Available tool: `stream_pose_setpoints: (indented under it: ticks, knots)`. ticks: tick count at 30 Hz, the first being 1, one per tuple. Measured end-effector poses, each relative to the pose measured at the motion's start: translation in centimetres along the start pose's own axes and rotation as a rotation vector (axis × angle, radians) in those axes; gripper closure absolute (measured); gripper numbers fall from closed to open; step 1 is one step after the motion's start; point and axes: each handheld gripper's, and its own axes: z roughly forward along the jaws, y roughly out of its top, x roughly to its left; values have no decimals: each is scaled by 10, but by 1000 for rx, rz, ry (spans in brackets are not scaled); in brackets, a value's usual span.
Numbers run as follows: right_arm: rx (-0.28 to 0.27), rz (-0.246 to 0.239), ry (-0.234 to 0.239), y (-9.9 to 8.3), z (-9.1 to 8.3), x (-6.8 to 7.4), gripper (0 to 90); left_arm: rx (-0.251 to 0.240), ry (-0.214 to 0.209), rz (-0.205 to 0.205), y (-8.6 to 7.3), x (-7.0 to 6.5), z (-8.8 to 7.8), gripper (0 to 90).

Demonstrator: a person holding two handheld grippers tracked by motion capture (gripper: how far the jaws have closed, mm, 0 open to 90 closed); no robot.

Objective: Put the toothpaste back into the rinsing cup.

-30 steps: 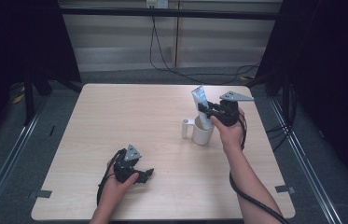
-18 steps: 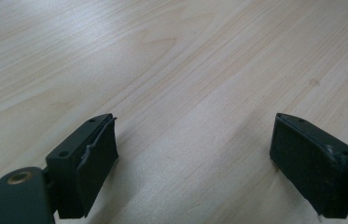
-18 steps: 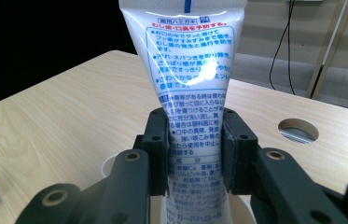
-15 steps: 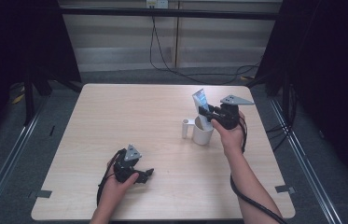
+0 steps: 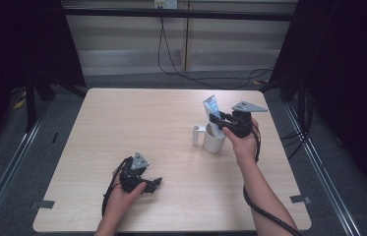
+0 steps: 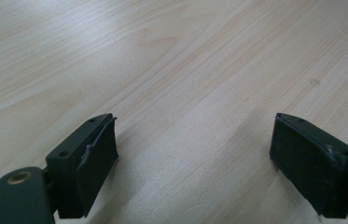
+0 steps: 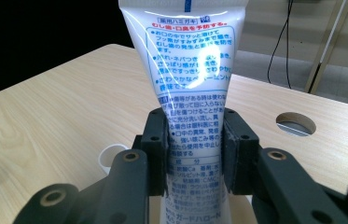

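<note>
Pinching a white toothpaste tube (image 7: 189, 88) by its middle, the right gripper (image 5: 222, 121) held it upright above the white cup (image 5: 214, 141), crimped flat end up. Its label carried blue Japanese print under a red line, too fine to read. The left gripper (image 6: 195, 163) rested on the table (image 5: 137, 123), jaws spread and empty.

Toothpaste tube (image 7: 190, 70): top cut off by upper edge of right gripper view, bottom hidden behind right gripper (image 7: 195, 149) & its arms; mid print partly covered by the pads. In high view, tube's lower end was hidden inside white cup (image 5: 214, 140), label too small to read. Small white item (image 5: 196, 135) beside cup: too small to ID. Left gripper (image 6: 195, 163) jaw bases cut off at bottom edge.
</note>
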Motion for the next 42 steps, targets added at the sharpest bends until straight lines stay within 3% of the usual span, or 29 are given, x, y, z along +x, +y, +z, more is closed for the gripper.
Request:
stream_pose_setpoints:
  ticks: [5,42]
  knots:
    - [15,-20,-2,-1,-1,1,661,0,0,0,0,0,0,146]
    - [78,-4,-5,-10,-6,-2,641,-2,0,-3,0,0,0,146]
